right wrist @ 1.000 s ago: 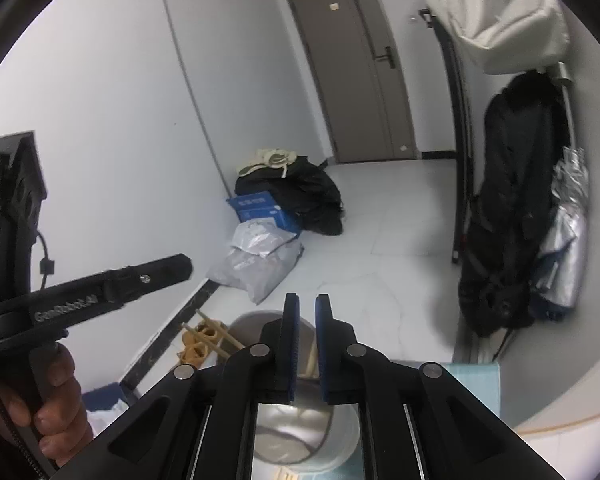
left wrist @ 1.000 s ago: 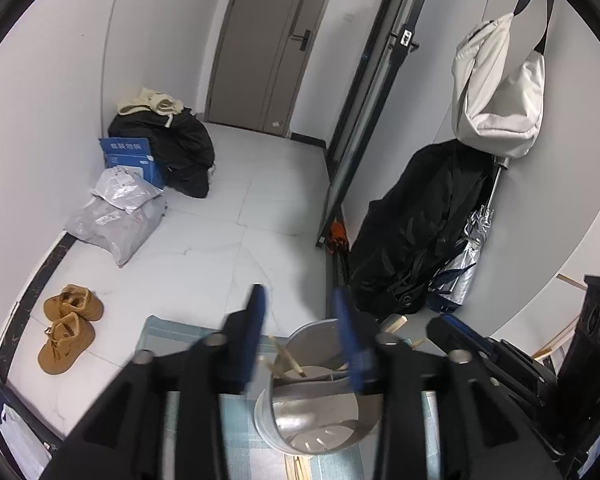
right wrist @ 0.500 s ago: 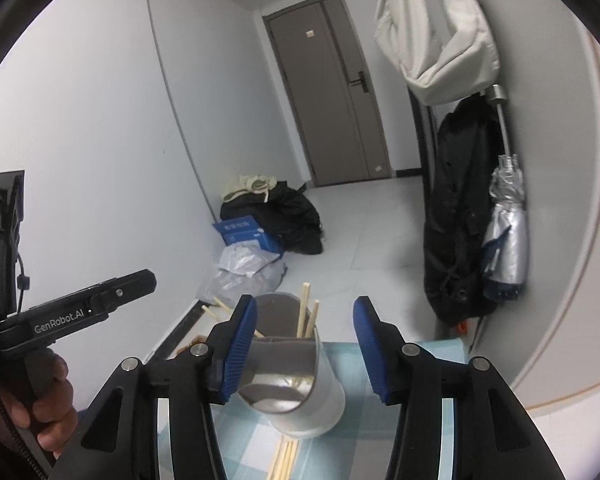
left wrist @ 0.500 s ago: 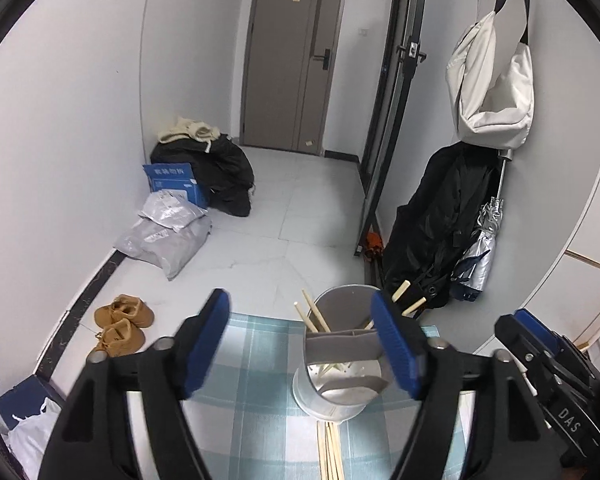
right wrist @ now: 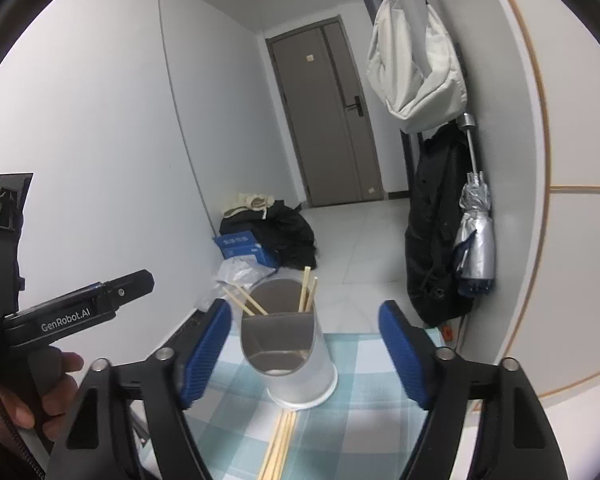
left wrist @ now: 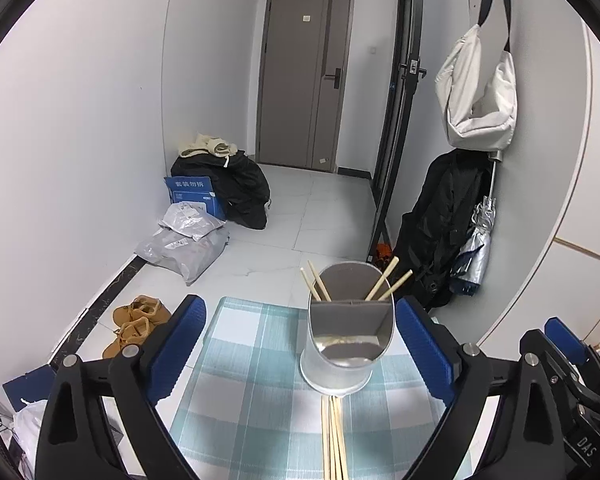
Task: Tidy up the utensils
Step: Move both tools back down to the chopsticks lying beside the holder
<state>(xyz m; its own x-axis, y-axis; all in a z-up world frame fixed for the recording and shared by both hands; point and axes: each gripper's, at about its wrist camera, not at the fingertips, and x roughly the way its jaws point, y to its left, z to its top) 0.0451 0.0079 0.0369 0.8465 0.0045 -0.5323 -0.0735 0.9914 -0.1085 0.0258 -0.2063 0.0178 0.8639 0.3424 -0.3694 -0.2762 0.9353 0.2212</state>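
A metal utensil holder [left wrist: 346, 340] [right wrist: 286, 354] with a grey divider stands on the checked cloth. Several wooden chopsticks [left wrist: 382, 284] [right wrist: 306, 288] lean in its rear compartment. More loose chopsticks [left wrist: 334, 436] [right wrist: 280, 440] lie flat on the cloth in front of the holder. My left gripper [left wrist: 300, 308] hangs in front of the holder with its jaws opening wide and nothing between the blue pads. My right gripper [right wrist: 306, 312] is likewise back from the holder, jaws opening, gripping nothing. In the right wrist view a hand [right wrist: 40, 392] holds the left gripper's handle.
The blue-and-white checked cloth [left wrist: 240, 360] covers a small table. Beyond its far edge the floor holds tan shoes [left wrist: 136, 320], grey parcels [left wrist: 184, 244] and a blue box [left wrist: 192, 196]. A black coat [left wrist: 440, 232], an umbrella [left wrist: 476, 248] and a white bag [left wrist: 480, 92] hang at the right wall.
Both grippers have drawn back from the holder and opened from nearly shut to wide. The holder now looks smaller and farther, and the loose chopsticks on the cloth have come into view.
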